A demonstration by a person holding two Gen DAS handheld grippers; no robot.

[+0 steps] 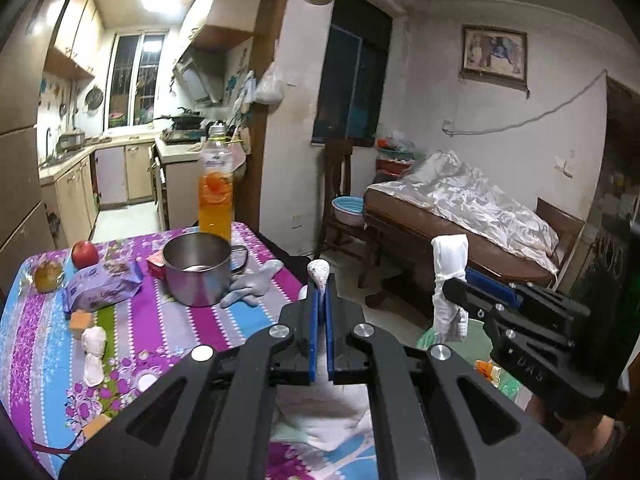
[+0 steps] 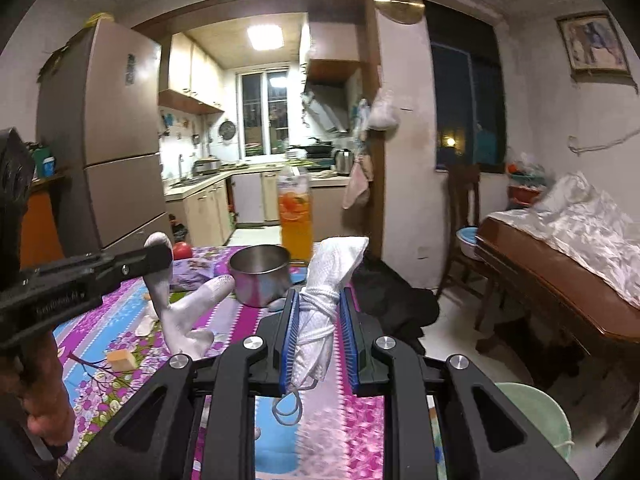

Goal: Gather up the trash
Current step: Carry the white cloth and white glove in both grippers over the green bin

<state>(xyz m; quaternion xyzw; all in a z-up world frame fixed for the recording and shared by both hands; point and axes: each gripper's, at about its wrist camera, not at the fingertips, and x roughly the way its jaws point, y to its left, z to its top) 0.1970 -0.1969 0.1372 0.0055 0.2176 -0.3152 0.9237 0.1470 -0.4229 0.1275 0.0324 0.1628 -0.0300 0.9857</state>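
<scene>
My left gripper (image 1: 322, 280) is shut on a white glove (image 1: 319, 269); one glove fingertip pokes out above the blue pads and the rest hangs beneath. In the right wrist view that left gripper (image 2: 160, 258) holds the glove (image 2: 176, 320) dangling over the table. My right gripper (image 2: 320, 300) is shut on a rolled white face mask (image 2: 336, 260) bound by its own strings, whose ear loops hang below. From the left wrist view the right gripper (image 1: 454, 284) and the mask (image 1: 450, 256) are out beyond the table's edge, above a pale green bin (image 1: 480, 344).
The floral-cloth table (image 1: 192, 328) carries a steel pot (image 1: 198, 272), an orange drink bottle (image 1: 216, 192), an apple (image 1: 85, 254), a purple packet (image 1: 102, 286), another glove (image 1: 252, 284), an orange block (image 1: 80, 320) and a white wad (image 1: 94, 354). Green bin (image 2: 536, 408), chair and bed are to the right.
</scene>
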